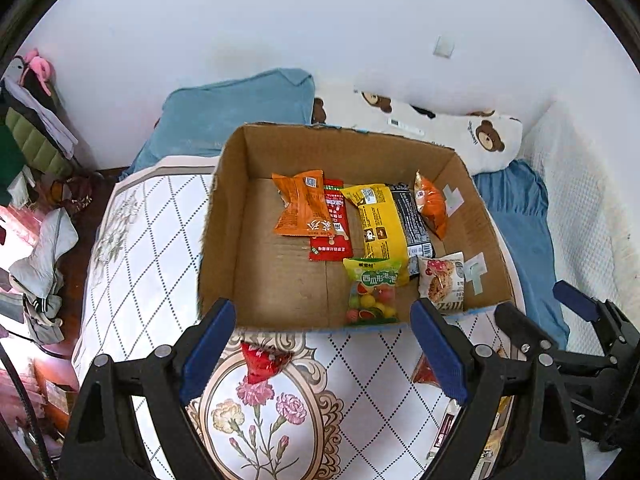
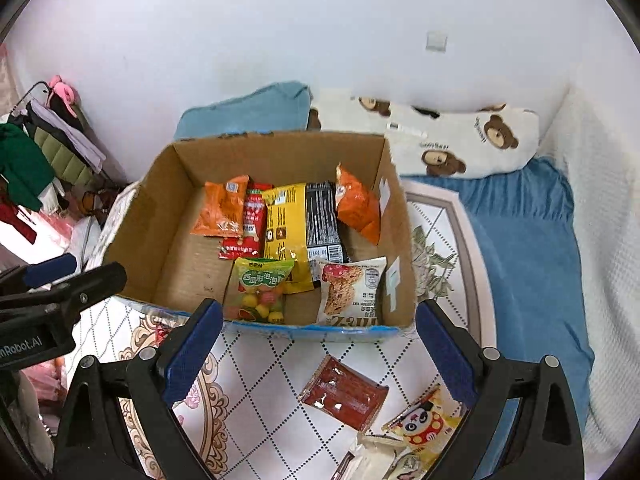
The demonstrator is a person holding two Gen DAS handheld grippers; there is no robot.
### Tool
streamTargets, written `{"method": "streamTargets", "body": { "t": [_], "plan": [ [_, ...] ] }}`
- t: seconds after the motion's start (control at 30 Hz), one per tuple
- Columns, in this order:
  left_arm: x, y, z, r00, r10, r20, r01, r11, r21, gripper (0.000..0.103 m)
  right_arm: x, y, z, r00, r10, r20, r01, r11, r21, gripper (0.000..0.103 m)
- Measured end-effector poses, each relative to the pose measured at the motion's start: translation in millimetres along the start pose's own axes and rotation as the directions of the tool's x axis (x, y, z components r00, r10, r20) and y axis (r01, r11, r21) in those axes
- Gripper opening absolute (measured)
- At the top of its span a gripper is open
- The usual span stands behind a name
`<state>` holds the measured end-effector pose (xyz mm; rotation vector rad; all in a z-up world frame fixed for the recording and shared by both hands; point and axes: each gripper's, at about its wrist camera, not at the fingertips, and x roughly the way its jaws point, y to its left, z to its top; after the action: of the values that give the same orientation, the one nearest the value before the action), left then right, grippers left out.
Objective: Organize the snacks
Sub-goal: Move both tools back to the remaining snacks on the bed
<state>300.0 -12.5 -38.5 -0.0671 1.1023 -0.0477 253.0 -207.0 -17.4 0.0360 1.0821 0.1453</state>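
An open cardboard box [image 1: 224, 216] [image 2: 132, 240] stands on a floral quilted cloth and holds several snack packets: an orange packet [image 1: 300, 204], a yellow packet [image 2: 286, 224], a gum-ball bag [image 2: 258, 290] and an oat bar [image 2: 352, 292]. My left gripper [image 1: 322, 344] is open and empty, just in front of the box. A small red packet [image 1: 262, 362] lies between its fingers. My right gripper [image 2: 318, 348] is open and empty above a dark red packet [image 2: 344, 396], a panda packet [image 2: 424, 424] and a white packet [image 2: 372, 452].
Behind the box lie a blue pillow [image 1: 240, 112] and a bear-print pillow [image 2: 460, 140]. A blue sheet [image 2: 520, 240] lies to the right. Clothes and clutter [image 1: 32, 128] stand at the left beyond the cloth's edge. The other gripper shows at each view's side [image 2: 48, 300].
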Motion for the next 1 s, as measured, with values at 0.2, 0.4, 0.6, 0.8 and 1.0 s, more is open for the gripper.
{"method": "streamTargets", "body": {
  "t": [0.2, 0.4, 0.6, 0.8, 1.0],
  "plan": [
    [-31.3, -3.6, -21.7, 0.998, -0.002, 0.067, 0.001, 1.0, 0.016, 0.089, -37.5, 2.8, -19.1, 0.997, -0.005, 0.075, 0.005, 1.0, -0.007, 0.099],
    [-58.2, -6.7, -39.2, 0.992, 0.001, 0.126, -0.004, 1.0, 0.023, 0.089, -67.1, 0.3, -36.0, 0.991, 0.021, 0.131, -0.024, 1.0, 0.021, 0.099],
    [-56.8, -16.1, -61.5, 0.994, 0.001, 0.111, -0.005, 0.999, 0.035, 0.089, -72.5, -26.0, -66.5, 0.987, 0.114, 0.111, -0.126, 0.987, 0.104, 0.099],
    [-9.9, -61.7, -107.0, 0.998, -0.026, -0.053, 0.033, 0.991, 0.126, 0.089, -53.8, -82.1, -124.6, 0.992, 0.126, 0.028, -0.129, 0.959, 0.253, 0.071],
    [56.6, -143.4, -139.9, 0.967, -0.035, -0.253, 0.105, 0.957, 0.269, 0.089, -36.0, -143.8, -192.1, 0.992, 0.098, -0.078, -0.057, 0.908, 0.414, 0.068]
  ]
}}
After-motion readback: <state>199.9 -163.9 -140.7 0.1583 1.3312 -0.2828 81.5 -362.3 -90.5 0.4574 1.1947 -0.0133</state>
